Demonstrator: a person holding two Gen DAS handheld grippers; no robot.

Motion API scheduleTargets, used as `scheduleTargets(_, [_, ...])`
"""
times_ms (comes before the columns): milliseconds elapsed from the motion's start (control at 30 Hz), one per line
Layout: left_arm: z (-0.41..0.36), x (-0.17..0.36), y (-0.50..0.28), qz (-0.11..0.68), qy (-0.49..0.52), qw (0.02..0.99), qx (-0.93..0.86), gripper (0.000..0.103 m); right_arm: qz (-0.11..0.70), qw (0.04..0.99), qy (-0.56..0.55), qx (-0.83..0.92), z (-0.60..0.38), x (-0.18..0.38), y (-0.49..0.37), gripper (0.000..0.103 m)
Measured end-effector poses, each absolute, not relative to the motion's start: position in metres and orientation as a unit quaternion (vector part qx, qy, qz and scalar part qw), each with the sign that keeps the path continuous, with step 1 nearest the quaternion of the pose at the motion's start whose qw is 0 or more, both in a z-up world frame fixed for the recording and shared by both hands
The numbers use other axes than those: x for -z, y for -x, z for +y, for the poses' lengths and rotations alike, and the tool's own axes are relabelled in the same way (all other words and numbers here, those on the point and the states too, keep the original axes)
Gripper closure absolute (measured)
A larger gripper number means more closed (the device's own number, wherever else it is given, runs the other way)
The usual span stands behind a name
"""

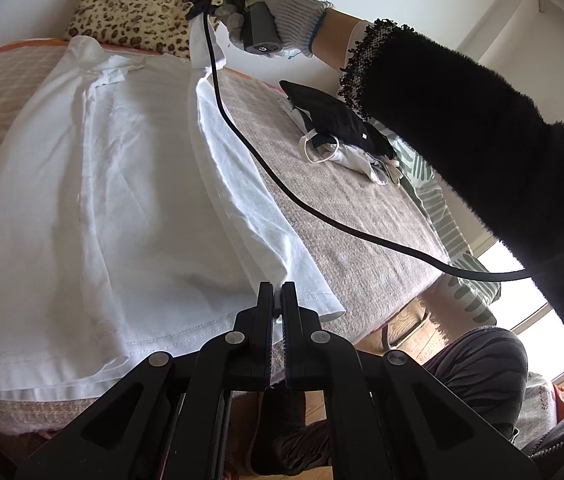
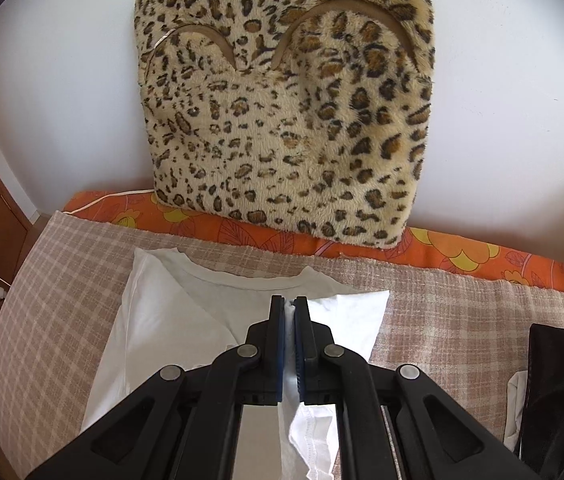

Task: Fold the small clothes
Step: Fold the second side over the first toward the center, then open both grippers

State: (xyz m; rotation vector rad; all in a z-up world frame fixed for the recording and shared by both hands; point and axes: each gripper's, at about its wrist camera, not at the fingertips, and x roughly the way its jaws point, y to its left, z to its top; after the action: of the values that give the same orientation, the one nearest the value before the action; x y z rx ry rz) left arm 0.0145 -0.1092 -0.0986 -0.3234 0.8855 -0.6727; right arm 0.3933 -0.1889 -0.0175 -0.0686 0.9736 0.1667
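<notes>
A white T-shirt [image 1: 121,200] lies spread on the checked beige bed cover [image 1: 342,216], its right side lifted into a fold. My left gripper [image 1: 277,300] is shut on the shirt's hem corner at the near edge. My right gripper [image 1: 205,4], held in a gloved hand, is shut on the shirt's sleeve end at the far edge and holds it above the bed. In the right wrist view the right gripper [image 2: 289,306] pinches white cloth of the shirt [image 2: 169,320], with the neckline just beyond.
A pile of black and white small clothes [image 1: 342,132] lies on the cover to the right; it also shows in the right wrist view [image 2: 558,392]. A leopard-print cushion [image 2: 290,112] leans on the white wall behind an orange sheet [image 2: 482,256]. A black cable [image 1: 282,184] hangs across the bed.
</notes>
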Motion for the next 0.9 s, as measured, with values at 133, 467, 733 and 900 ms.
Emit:
scheduleTargets(133, [-0.105, 0.099, -0.012, 0.416, 0.153, 0.839, 0.316, 0.1, 0.473, 0.876, 0.036, -0.083, -0.174, 0.026, -0.395, 0.101])
scheduleTargets(467, [-0.089, 0.101, -0.011, 0.411, 0.169, 0.843, 0.302, 0.1, 0.476, 0.873, 0.048, -0.095, -0.141, 0.033, -0.401, 0.101])
scheduleTargets(733, [-0.076, 0.099, -0.008, 0.4, 0.171, 0.853, 0.289, 0.1, 0.487, 0.867, 0.047, -0.092, -0.127, 0.05, -0.407, 0.101])
scheduleTargets(900, [-0.077, 0.094, -0.002, 0.388, 0.157, 0.862, 0.287, 0.1, 0.484, 0.869, 0.053, -0.092, -0.119, 0.051, -0.411, 0.101])
